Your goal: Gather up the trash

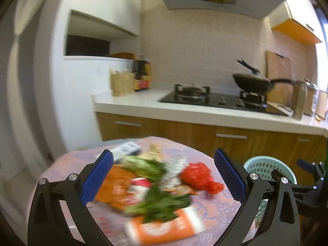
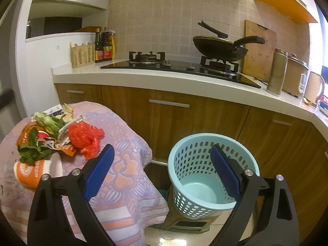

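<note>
A heap of trash lies on a small table with a flowered cloth: a red plastic bag, green leaves, an orange cup, orange wrappers and crumpled paper. My left gripper is open and empty, just above and in front of the heap. A light blue perforated trash basket stands on the floor to the table's right. My right gripper is open and empty, between table edge and basket.
A kitchen counter with wooden cabinets runs behind, bearing a gas hob, a black pan, sauce bottles, a wicker holder, a cutting board and a steel flask. The basket sits on a low stool.
</note>
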`<state>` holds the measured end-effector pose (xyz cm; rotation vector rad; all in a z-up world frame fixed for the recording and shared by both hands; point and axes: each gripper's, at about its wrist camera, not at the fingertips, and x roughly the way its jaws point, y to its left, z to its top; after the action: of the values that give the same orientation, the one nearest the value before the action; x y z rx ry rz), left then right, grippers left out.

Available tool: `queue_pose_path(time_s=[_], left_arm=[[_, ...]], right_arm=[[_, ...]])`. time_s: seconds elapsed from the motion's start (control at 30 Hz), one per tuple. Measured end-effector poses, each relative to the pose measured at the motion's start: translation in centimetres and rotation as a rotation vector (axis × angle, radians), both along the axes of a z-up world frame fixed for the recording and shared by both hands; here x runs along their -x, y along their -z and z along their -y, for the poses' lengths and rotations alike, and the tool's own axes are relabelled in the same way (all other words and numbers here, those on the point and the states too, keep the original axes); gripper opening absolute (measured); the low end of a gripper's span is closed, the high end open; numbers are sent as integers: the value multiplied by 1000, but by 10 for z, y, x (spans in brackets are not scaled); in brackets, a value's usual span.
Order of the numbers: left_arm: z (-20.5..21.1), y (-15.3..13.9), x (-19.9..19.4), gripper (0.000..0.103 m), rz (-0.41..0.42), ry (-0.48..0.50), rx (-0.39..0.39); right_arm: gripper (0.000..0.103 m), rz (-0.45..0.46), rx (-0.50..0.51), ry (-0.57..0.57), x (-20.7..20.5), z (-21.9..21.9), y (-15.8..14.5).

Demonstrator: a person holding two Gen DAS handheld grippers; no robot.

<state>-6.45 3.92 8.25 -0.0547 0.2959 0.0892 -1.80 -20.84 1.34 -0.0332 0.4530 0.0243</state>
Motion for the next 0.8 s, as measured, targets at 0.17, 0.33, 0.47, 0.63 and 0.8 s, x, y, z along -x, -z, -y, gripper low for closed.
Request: queue_pose_path(time_s=[0.17,0.33,0.47,0.63,0.8], left_arm=[[-62,-11,30,96,-88,-141,64],[-113,19,55,95,-259,-267,108],[-139,61,73,95,-365,-262,195],[-167,97,76,95,-414,-208,376],[-158,122,49,91,-485,-128,494]], right_arm=[[47,-14,-13,-75,-3,-9,-5],[43,-27,-24,-141,-5,-25,-4],[43,-44,-30,-175,-7,-34,2],[43,-96,-55,-199,-15,-37,11],[43,-96,-50,-199,-20,-38,13]])
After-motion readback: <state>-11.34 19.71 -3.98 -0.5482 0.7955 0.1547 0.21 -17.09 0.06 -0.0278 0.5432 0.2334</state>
